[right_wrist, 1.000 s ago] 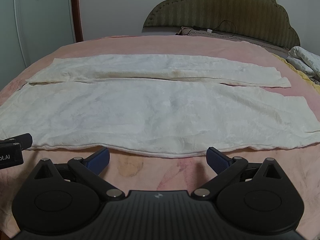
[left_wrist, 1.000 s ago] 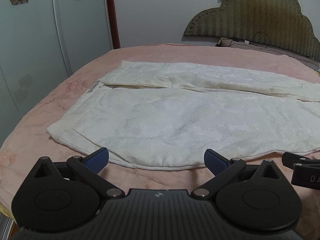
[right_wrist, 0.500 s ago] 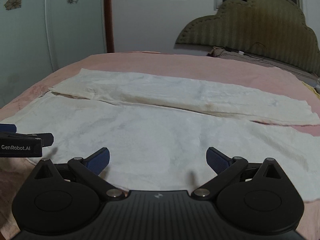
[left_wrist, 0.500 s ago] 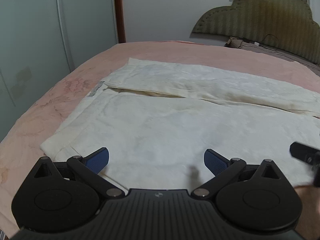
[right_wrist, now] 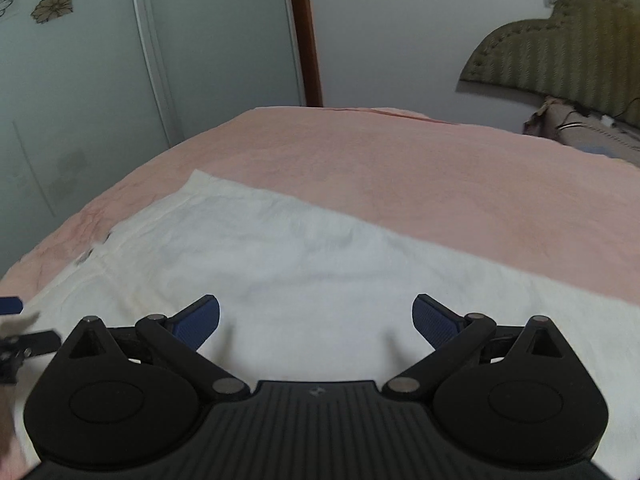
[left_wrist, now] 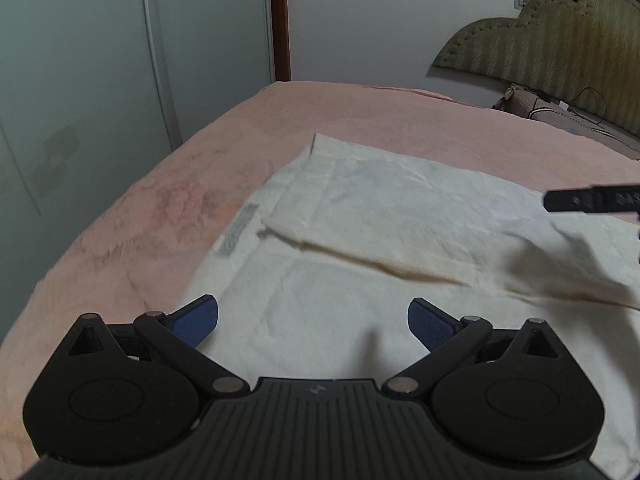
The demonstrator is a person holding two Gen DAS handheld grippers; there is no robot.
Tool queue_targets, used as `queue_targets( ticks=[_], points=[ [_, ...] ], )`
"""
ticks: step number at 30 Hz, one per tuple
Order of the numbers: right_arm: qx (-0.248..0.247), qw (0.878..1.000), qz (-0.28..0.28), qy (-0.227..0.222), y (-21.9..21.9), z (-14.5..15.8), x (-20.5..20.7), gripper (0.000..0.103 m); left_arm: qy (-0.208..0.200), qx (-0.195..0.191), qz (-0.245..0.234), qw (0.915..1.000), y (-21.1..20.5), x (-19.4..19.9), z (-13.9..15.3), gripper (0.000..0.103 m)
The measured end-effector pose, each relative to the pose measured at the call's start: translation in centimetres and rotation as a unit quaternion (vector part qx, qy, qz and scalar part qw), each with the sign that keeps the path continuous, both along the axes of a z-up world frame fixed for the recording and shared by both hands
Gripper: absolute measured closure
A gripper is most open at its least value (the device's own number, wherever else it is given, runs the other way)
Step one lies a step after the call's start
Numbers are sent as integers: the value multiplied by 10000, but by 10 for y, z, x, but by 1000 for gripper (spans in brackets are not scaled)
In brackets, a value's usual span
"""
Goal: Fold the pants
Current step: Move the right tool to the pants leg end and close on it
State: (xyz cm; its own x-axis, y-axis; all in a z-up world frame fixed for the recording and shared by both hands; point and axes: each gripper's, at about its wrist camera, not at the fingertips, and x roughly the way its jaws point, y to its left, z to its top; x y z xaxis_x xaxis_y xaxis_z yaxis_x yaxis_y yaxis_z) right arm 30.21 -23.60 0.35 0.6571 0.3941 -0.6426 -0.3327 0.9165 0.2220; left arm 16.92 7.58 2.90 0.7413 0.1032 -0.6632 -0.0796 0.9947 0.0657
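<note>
Cream-white pants lie flat on the pink bedspread, waist end toward the left with a grey label at the waistband. My left gripper is open and empty, low over the near leg by the waist. My right gripper is open and empty, low over the pants. A part of the right gripper shows at the right edge of the left wrist view. A part of the left gripper shows at the left edge of the right wrist view.
The pink bedspread stretches beyond the pants. A padded olive headboard and a pillow with a cable stand at the far right. Frosted wardrobe doors run along the left side of the bed.
Both grippers have moved forward and left over the pants toward the waist end. Both stay open. The pants have not moved.
</note>
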Motion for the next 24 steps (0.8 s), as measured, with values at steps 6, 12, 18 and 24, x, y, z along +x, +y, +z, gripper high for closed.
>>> queue_targets(
  ticks=[6, 12, 18, 24],
  points=[
    [-259, 9986, 320, 320, 15, -27, 99, 9, -26, 127, 8, 9999, 8, 46, 14, 0],
    [-109, 9938, 883, 674, 25, -48, 150, 21, -51, 287, -2, 9996, 4, 84, 15, 0],
    [-102, 9867, 1517, 572, 35, -51, 149, 56, -5, 232, 45, 9997, -2, 112, 7, 0],
    [-808, 9844, 1535, -285, 53, -27, 99, 93, 65, -499, -33, 9987, 4, 140, 10, 1]
  ],
)
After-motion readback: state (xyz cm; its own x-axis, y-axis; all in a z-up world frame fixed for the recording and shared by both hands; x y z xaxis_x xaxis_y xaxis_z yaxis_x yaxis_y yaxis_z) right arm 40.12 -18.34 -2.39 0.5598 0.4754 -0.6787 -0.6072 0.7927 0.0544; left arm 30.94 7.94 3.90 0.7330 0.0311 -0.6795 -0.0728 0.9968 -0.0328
